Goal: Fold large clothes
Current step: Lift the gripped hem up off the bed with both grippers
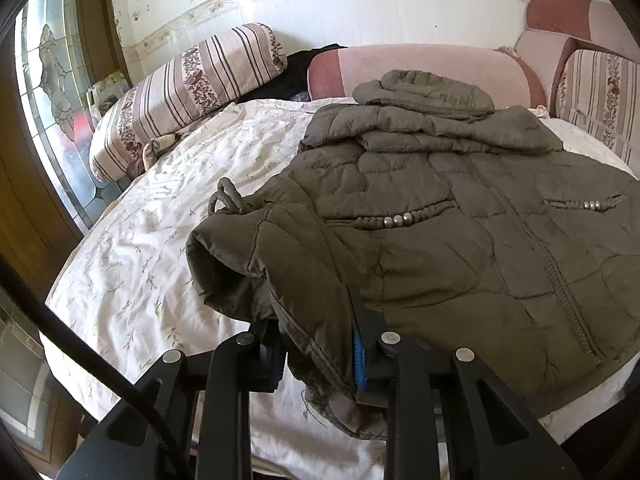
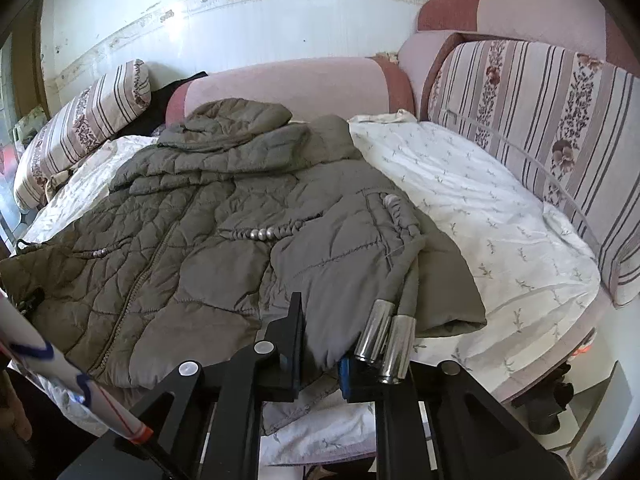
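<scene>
While the olive jacket lies spread on the bed, left tongs and right tongs each clamp its near hem; lift both corners evenly, keeping the drawstring tips clear.

No text, label, brand, number or sign can be read anywhere in either view.

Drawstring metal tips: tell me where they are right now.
In the right wrist view, the two drawstring metal tips lie side by side on the jacket hem, low and right of centre, resting against the right hand-held gripper.
</scene>
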### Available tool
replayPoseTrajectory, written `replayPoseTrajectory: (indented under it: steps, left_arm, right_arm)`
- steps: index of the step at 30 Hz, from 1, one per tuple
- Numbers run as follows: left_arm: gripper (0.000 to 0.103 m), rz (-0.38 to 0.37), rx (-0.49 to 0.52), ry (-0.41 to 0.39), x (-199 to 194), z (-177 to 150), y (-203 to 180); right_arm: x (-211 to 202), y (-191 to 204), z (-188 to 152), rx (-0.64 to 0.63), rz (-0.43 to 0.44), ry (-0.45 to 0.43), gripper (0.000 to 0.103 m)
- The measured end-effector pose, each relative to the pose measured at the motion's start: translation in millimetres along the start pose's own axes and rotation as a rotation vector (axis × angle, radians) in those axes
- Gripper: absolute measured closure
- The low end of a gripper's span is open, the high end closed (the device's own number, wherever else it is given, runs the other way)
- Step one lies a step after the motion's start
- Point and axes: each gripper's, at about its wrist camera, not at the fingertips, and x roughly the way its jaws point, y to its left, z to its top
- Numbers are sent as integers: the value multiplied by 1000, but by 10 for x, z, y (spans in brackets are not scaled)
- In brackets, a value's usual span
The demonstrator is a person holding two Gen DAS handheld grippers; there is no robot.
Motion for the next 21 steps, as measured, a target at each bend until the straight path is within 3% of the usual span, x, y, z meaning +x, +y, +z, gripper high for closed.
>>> replayPoseTrajectory:
  steps: [11,21]
  left_arm:
    - [79,-45,-3,-11,-329,56,78]
    - [79,-97,-27,-46,-394,516,205]
  right_arm:
    - [-295,-241,85,35,48,-14,90]
    - [-459,-276,549,32,108,-91,90]
